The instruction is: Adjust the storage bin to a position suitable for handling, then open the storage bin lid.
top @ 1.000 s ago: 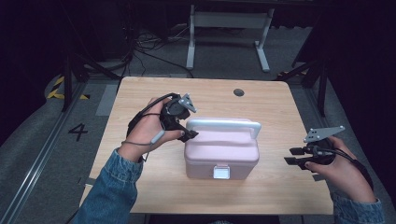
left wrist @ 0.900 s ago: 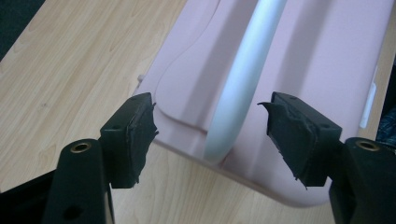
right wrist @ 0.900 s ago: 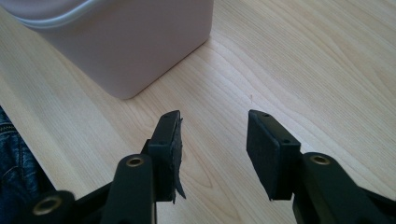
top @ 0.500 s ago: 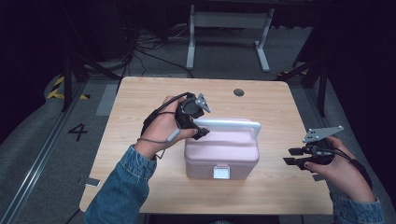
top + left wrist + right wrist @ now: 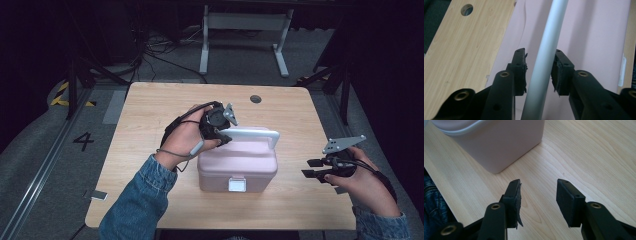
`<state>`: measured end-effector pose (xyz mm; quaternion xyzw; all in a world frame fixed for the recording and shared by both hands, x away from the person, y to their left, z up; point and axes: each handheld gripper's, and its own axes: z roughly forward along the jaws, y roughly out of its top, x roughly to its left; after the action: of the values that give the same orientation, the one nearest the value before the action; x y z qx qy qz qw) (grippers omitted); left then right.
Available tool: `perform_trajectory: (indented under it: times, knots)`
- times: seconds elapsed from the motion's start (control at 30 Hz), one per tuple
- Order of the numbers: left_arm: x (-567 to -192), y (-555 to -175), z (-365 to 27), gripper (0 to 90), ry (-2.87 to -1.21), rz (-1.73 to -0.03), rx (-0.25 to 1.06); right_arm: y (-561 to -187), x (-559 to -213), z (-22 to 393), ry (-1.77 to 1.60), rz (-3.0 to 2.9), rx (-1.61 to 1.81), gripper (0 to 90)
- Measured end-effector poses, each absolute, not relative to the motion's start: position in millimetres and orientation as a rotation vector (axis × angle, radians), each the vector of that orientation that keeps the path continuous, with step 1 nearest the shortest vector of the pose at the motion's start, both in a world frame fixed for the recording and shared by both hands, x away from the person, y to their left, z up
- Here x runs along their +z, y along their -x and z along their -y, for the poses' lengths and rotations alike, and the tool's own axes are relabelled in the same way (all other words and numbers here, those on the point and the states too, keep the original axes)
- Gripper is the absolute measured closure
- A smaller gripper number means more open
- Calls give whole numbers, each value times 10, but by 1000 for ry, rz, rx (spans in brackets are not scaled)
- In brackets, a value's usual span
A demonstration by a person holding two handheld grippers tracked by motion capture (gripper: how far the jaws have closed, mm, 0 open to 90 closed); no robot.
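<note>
left gripper (image 5: 539, 72): jaws parted around pink box (image 5: 237, 162) grey handle (image 5: 544, 57), gaps both sides | right gripper (image 5: 539, 202): wide open, empty, above table (image 5: 150, 115)

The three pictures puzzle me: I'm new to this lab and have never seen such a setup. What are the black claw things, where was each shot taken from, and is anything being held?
There is no robot here. A person at a wooden table holds a hand-operated two-jaw gripper in each hand. The high view comes from a fixed camera above the table. The other two come from small cameras riding on the grippers, looking along their black jaws.

On the table stands a pink box with a white latch in front and a grey handle raised on top. The left gripper has its jaws on either side of that handle, with small gaps visible, so it is not clamped yet. The right gripper is open and holds nothing, low over the table beside the box.
</note>
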<state>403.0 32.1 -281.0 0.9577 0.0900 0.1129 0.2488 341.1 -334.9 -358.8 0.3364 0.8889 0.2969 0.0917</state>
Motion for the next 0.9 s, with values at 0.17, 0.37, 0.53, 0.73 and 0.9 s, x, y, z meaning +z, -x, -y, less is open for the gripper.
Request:
perform_trajectory:
  times: [0.17,0.37,0.53,0.73,0.9]
  knots:
    - [-2781,-4043,-328,736,-2599,-214,286,-3420,-3590,3335,-989,-2639,884,558]
    - [-2680,-4086,-371,714,-2569,-249,275,-3407,-3578,3311,-982,-2635,909,547]
    - [-2636,-4121,-365,697,-2567,-262,295,-3401,-3560,3310,-981,-2616,935,539]
    - [-2587,-4146,-348,676,-2566,-293,302,-3377,-3517,3309,-976,-2586,970,535]
    - [-2543,-4202,-350,658,-2558,-335,282,-3359,-3473,3290,-953,-2560,1017,536]
